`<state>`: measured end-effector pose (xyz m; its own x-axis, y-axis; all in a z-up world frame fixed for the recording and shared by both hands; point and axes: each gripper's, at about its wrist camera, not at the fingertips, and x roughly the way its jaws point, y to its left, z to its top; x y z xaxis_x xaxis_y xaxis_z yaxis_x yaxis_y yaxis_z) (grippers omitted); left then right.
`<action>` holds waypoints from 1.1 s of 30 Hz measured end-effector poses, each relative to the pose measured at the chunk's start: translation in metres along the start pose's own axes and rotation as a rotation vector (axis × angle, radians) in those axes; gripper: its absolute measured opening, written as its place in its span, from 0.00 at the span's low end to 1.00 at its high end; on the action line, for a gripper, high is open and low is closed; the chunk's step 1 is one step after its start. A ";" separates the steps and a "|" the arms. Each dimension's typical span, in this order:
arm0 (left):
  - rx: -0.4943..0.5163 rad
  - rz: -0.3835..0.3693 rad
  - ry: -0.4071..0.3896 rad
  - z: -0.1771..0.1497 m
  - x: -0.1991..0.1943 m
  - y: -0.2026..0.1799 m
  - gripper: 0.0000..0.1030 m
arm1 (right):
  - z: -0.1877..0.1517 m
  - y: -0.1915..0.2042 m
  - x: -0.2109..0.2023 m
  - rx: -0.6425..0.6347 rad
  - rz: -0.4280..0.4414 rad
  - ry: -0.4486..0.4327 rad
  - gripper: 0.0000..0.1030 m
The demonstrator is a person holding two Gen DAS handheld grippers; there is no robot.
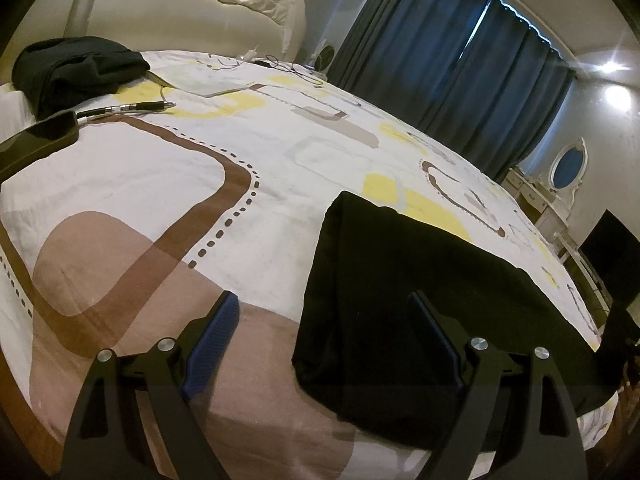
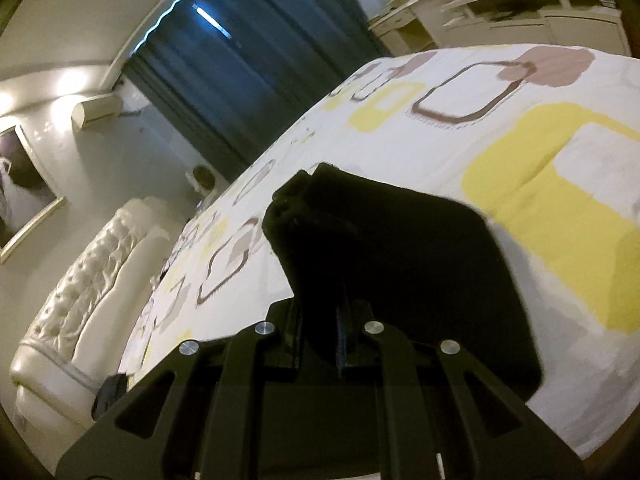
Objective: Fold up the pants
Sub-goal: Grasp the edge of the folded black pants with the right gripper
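Observation:
The black pants (image 1: 420, 292) lie flat on the patterned bedspread (image 1: 280, 184), stretching to the right. My left gripper (image 1: 324, 312) is open just above the bed at the pants' near left edge; its right finger is over the cloth and its left finger over bare bedspread. In the right wrist view the pants (image 2: 400, 256) are lifted and bunched at the top, hanging over the bedspread (image 2: 520, 160). My right gripper (image 2: 340, 320) is shut on a fold of the pants.
A dark heap of clothing (image 1: 76, 68) sits near the cream headboard (image 1: 192, 4). A phone (image 1: 36, 144), a pen (image 1: 132, 108) and cables (image 1: 280, 64) lie on the bed's far side. Dark curtains (image 1: 460, 76) and a white dresser (image 1: 560, 184) stand beyond the bed.

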<state>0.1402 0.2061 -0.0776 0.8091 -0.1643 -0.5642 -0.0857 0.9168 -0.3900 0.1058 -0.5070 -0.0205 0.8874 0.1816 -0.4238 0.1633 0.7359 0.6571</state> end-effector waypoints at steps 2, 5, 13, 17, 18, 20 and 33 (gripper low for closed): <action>0.001 0.000 0.000 0.000 0.000 0.000 0.82 | -0.007 0.007 0.007 -0.008 0.007 0.021 0.11; 0.009 0.003 0.001 -0.001 0.000 -0.001 0.82 | -0.016 0.016 0.016 -0.027 0.012 0.049 0.11; 0.015 0.004 -0.001 -0.001 0.000 -0.001 0.82 | -0.034 0.042 0.028 -0.066 0.048 0.098 0.11; 0.020 0.005 -0.001 -0.001 0.000 -0.002 0.83 | -0.043 0.056 0.036 -0.082 0.071 0.126 0.11; 0.020 0.005 -0.001 -0.001 0.000 -0.002 0.83 | -0.045 0.060 0.039 -0.087 0.077 0.136 0.11; 0.018 0.003 -0.001 -0.001 0.000 -0.002 0.83 | -0.050 0.066 0.044 -0.095 0.086 0.154 0.11; 0.019 0.003 -0.002 -0.002 0.000 -0.002 0.83 | -0.093 0.105 0.075 -0.156 0.130 0.267 0.11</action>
<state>0.1390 0.2032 -0.0778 0.8098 -0.1608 -0.5643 -0.0773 0.9241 -0.3742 0.1493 -0.3559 -0.0411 0.7486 0.4298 -0.5048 -0.0301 0.7827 0.6217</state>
